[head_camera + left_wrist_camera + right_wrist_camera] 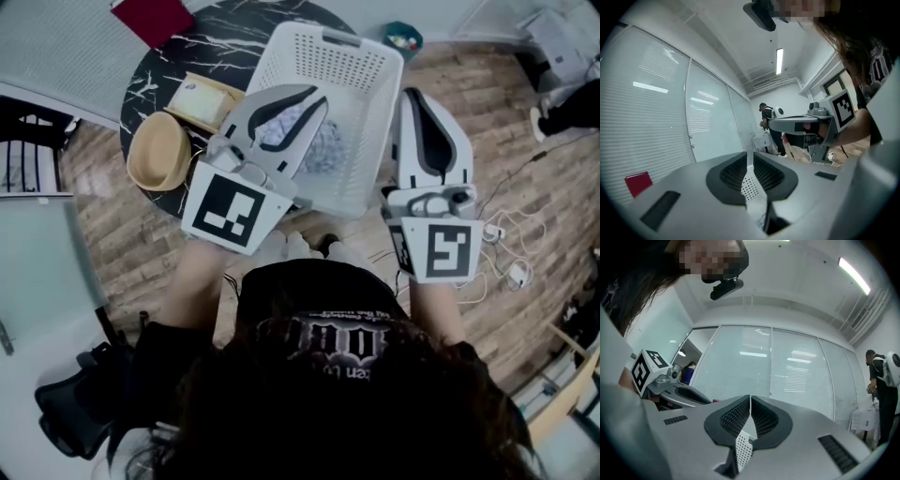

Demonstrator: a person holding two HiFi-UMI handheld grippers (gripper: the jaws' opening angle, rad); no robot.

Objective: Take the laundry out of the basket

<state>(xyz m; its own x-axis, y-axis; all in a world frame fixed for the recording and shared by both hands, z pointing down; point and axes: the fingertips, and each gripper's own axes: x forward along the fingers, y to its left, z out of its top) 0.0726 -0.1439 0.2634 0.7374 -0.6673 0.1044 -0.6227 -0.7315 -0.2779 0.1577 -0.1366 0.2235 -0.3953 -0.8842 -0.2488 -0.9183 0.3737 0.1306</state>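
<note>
A white perforated laundry basket (pixel 328 42) sits between my two grippers, with patterned grey-white laundry (pixel 317 142) lying inside it. My left gripper (pixel 314 101) reaches over the basket's left side. In the left gripper view, a strip of the basket's perforated wall (pixel 751 187) runs between the jaws of the left gripper (pixel 749 161), which stand slightly apart and do not press on it. My right gripper (pixel 412 98) is at the basket's right rim. In the right gripper view, the right gripper (pixel 750 401) is shut on the perforated wall (pixel 743 448).
Behind the basket is a round black marble table (pixel 216 37) holding a straw hat (pixel 157 150), a tan box (pixel 202 98) and a red item (pixel 150 17). A teal bowl (pixel 403 39) sits beyond the basket. Cables and plugs (pixel 506 253) lie on the wooden floor at right.
</note>
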